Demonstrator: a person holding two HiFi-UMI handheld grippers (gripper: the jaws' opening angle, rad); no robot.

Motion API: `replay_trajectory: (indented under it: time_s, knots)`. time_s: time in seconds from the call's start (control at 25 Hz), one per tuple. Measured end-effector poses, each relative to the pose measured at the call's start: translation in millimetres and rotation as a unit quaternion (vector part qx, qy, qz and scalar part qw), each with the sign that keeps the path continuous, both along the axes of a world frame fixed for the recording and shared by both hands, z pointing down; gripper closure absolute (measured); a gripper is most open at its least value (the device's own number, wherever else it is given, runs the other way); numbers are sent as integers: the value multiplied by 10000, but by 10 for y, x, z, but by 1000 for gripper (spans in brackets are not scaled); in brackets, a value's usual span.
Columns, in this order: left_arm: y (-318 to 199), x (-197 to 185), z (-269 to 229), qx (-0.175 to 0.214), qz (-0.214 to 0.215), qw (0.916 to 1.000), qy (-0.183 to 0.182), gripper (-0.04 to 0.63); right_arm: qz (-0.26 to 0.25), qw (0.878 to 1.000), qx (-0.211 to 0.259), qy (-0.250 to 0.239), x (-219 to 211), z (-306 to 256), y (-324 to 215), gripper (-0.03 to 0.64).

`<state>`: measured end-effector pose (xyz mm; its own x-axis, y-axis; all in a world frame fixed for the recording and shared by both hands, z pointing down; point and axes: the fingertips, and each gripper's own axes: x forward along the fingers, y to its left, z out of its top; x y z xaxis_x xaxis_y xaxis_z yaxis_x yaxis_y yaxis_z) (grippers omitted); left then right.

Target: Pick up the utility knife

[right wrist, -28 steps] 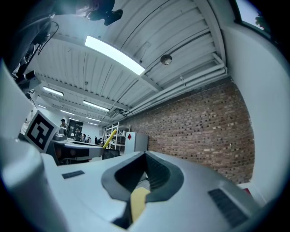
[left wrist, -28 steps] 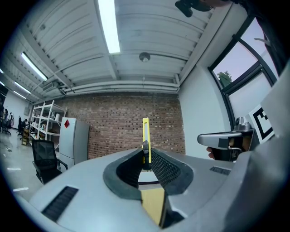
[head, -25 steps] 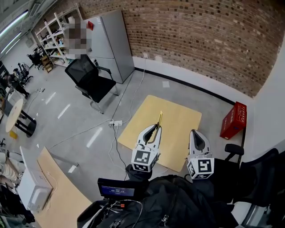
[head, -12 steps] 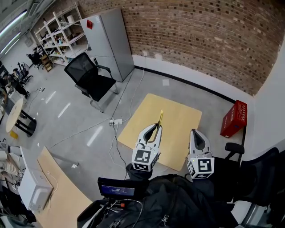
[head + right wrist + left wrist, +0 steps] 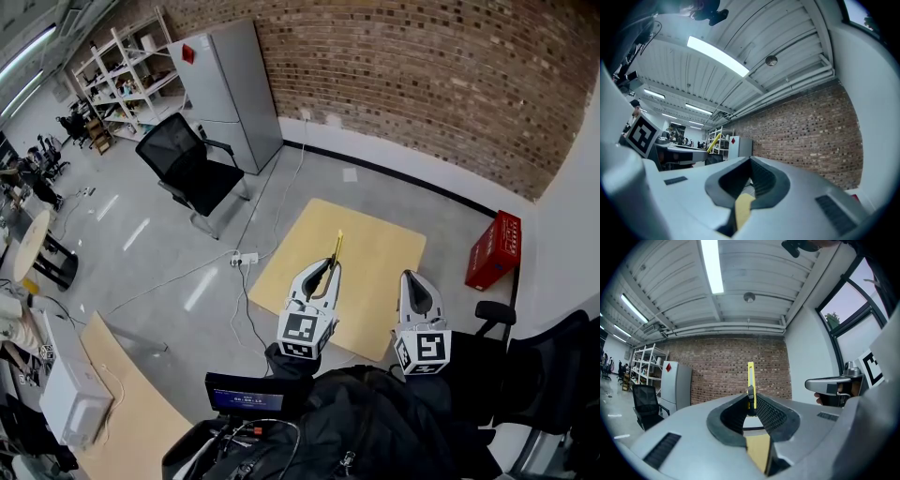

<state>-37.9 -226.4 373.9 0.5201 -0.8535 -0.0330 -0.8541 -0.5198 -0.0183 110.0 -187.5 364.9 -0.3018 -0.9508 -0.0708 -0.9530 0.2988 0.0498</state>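
1. Firmly, the left gripper has its jaws clamped on the knife, pinching its lower part.
2. Its yellow body sticks out past the jaw tips, towards the brick wall.
3. From the head view, the knife shows over the left half of the table, held up off it.
4. Over the near right corner, the right gripper has its jaws together with nothing between them.
5. Both grippers sit side by side, apart from each other.
6. On the floor, a red crate stands just off the table's far right corner.
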Motion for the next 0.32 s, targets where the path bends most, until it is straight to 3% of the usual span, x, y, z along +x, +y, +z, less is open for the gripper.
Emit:
replay_trajectory:
  time_s: [0.32]
  knots:
    - [-17,34,19,5,42,10000,-17,534,27,10000,-9,-23,28,33,-16,614]
